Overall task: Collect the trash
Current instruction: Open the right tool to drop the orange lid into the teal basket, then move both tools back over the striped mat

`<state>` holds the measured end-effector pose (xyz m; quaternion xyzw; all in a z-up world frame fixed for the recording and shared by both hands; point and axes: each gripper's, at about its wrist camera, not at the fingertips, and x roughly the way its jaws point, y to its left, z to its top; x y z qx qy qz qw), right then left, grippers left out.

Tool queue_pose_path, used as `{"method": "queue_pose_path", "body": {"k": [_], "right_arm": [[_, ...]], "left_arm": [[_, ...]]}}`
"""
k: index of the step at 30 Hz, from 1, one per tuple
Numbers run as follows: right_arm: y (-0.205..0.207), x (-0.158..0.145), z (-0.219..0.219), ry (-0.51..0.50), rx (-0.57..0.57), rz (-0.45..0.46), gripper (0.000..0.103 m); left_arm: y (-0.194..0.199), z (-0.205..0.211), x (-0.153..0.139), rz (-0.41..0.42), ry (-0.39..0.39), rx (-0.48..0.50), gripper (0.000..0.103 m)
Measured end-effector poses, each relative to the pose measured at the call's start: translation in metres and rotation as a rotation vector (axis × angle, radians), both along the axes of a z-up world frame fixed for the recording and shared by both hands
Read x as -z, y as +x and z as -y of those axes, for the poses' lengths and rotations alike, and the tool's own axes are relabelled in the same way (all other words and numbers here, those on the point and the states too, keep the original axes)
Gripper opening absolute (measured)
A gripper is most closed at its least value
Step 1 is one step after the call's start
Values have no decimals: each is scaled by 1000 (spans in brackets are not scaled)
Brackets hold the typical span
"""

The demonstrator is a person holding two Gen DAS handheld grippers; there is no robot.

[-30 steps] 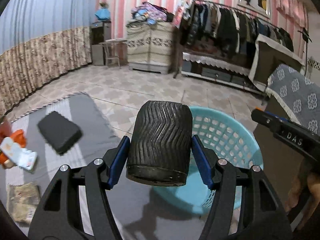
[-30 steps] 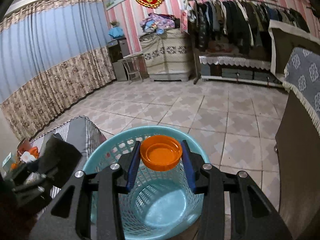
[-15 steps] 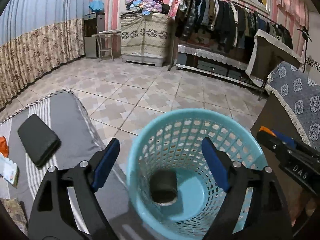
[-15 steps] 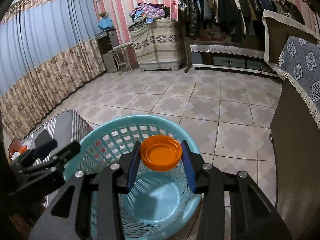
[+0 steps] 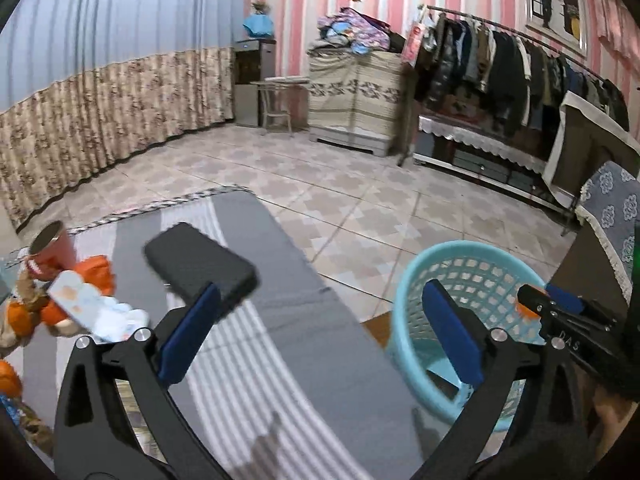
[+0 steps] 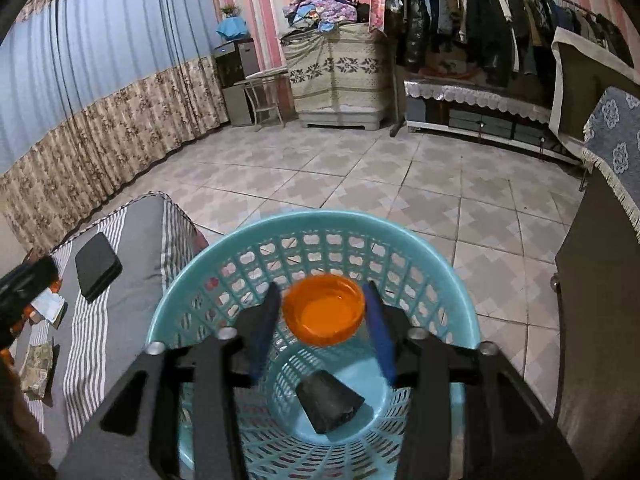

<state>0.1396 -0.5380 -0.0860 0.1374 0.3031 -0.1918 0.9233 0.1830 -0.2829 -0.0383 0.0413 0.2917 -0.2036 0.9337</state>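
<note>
Blurred trash pile (image 5: 72,300), edge-cropped

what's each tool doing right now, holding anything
left tool: opening, nothing between its jaws.
right tool: opening, orange lid between its jaws, over the basket.

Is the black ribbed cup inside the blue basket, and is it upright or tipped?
Inside and tipped: the black ribbed cup lies on its side on the bottom of the blue basket.

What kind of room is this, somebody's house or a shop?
Most likely a lived-in room of a home, perhaps a bedroom. A rail of hanging coats lines the pink striped wall, folded bedding is piled on a covered cabinet, and long curtains cover one side.
</note>
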Motion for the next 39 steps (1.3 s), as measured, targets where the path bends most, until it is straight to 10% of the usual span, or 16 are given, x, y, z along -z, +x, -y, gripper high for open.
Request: {"method": "queue_pose_path", "body": {"k": [12, 39], "right_arm": [[-3, -18, -15, -11, 15, 50, 95], [1, -37, -159, -49, -205, 118, 95]], "left_arm": [[-15, -51, -11, 19, -26, -52, 97], [-47, -241, -28, 67, -14, -344, 98]]}}
